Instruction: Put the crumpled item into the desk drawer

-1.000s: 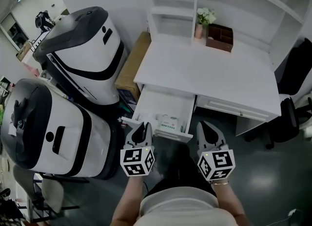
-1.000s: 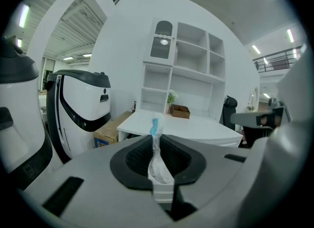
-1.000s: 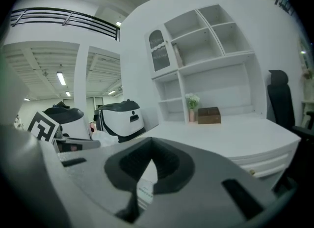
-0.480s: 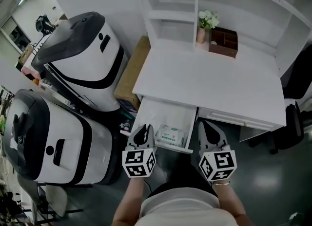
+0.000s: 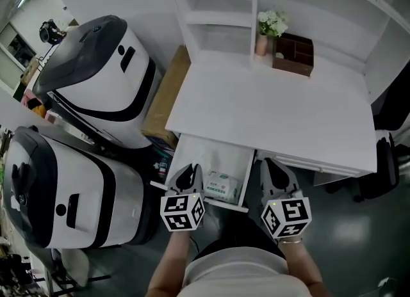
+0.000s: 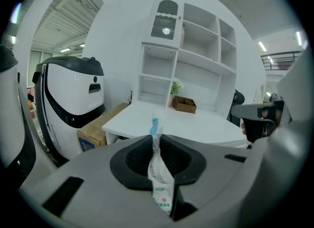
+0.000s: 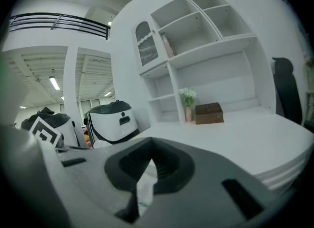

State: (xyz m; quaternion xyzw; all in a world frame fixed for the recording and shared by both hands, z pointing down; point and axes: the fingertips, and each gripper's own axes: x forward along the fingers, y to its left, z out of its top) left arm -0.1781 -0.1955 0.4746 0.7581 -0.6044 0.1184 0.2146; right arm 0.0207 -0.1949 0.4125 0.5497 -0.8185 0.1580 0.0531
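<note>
A thin crumpled plastic wrapper, white with a blue tip and green print, is pinched upright in my shut left gripper. In the head view that left gripper hovers over the front left corner of the open desk drawer. A white wipes packet lies inside the drawer. My right gripper hangs just right of the drawer, under the desk edge. The right gripper has its jaws meeting at the tips. In the slit behind them shows a white sliver with a green mark; I cannot tell what it is.
The white desk top carries a brown wooden box and a small flower vase, with shelves behind. Two big white-and-black machines and a cardboard box crowd the left. A dark chair stands right.
The desk and drawer have slid down and left in the head view. My left gripper now overlaps the drawer's front corner. Both grippers keep their jaw state.
</note>
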